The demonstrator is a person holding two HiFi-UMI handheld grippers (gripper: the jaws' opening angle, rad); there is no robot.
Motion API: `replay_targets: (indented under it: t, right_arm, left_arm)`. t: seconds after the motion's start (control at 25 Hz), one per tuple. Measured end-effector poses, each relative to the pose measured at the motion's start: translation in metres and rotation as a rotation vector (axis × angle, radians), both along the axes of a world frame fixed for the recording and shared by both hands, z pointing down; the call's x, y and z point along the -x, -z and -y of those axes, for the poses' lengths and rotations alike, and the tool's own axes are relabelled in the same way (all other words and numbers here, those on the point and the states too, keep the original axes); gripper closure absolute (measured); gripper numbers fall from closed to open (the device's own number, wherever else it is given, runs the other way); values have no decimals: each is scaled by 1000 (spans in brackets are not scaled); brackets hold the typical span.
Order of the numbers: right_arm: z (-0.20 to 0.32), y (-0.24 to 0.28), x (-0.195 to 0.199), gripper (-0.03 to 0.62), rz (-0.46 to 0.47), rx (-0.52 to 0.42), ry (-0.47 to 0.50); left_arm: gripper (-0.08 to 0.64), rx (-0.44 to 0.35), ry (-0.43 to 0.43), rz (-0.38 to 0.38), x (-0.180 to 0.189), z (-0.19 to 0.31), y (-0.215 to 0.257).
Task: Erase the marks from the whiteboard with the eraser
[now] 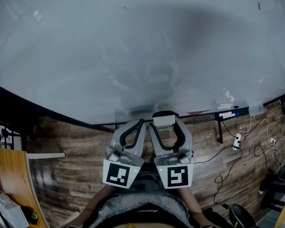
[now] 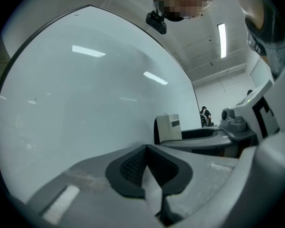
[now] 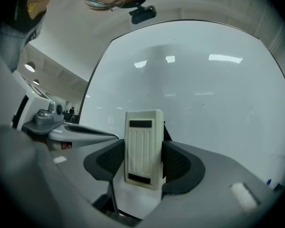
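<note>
The left gripper [image 2: 146, 164] has its jaws clenched together, the dark ribbed pads [image 2: 133, 167] meeting with nothing between them. The right gripper [image 3: 142, 164] grasps the eraser [image 3: 143, 141], a pale block with a ribbed back and two dark slots. It stands upright between the two black pads [image 3: 179, 163], which press its two long sides.

In the head view both grippers sit side by side, close to the person's body, their marker cubes [image 1: 119, 173] nearest the camera and their jaws pointing toward the whiteboard [image 1: 133, 56]. The eraser reaches the board's lower edge, close to the tray rail [image 1: 213, 114]; whether it touches the surface I cannot tell. From the left gripper view the eraser's dark felt side faces the board.

The whiteboard fills most of every view and looks almost blank, with ceiling lights reflected in it. One short dark stroke [image 1: 259, 5] shows near its upper right corner. Markers [image 1: 226, 113] lie on the tray to the right. Below, a power strip [image 1: 236, 141] and cables [image 1: 256, 127] lie on the wooden floor [image 1: 71, 175].
</note>
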State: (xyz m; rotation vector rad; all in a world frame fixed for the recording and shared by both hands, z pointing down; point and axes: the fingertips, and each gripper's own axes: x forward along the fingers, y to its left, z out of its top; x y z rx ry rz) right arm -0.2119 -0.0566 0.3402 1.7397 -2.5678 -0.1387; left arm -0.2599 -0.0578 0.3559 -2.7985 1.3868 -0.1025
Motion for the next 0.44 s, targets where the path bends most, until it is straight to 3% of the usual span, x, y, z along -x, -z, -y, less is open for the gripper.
replay_targets:
  t: [0.44]
  right_arm:
    - [3, -5, -3, 339, -8, 15, -6]
  left_arm:
    - [557, 27, 21, 0, 2, 2, -6]
